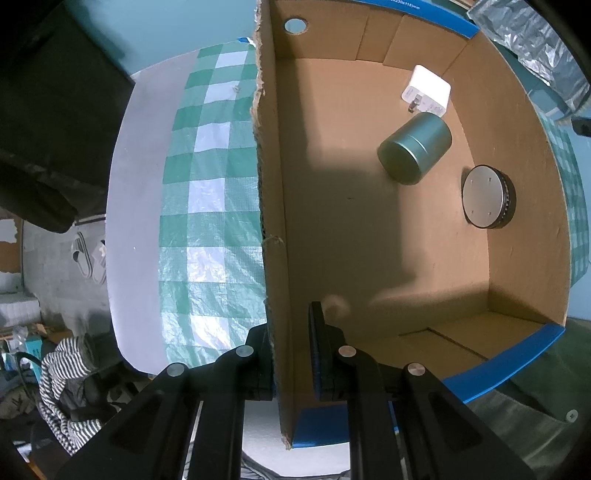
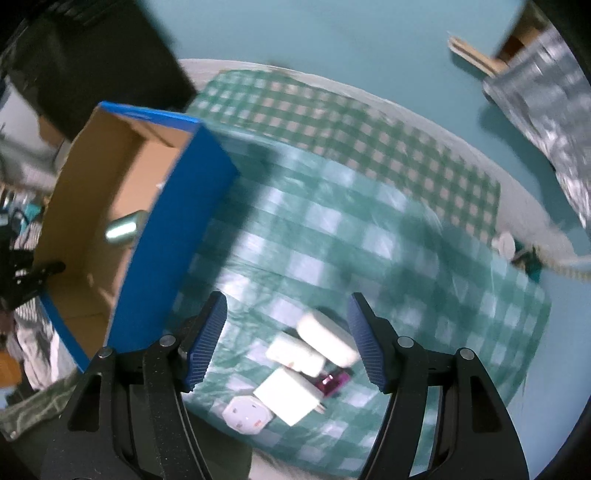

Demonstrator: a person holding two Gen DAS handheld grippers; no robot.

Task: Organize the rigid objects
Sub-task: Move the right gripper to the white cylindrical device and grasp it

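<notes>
Cardboard box (image 1: 436, 11): white print on the blue outer band at the top rim, partly cut off, reads "…x230x115)mm". White charger (image 1: 428, 90) inside: fine grey print, too small to read.

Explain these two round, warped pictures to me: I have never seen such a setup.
A person holds a hand-operated two-finger claw in each hand; a fisheye camera on each looks along its fingers. The left view shows the left claw straddling the wall of a cardboard box, seemingly gripping it. Inside lie a green tin on its side, a white charger and a round metal disc. The blurred right view shows the right claw, open and holding nothing, above white adapters and a small pink item on a checked cloth.
</notes>
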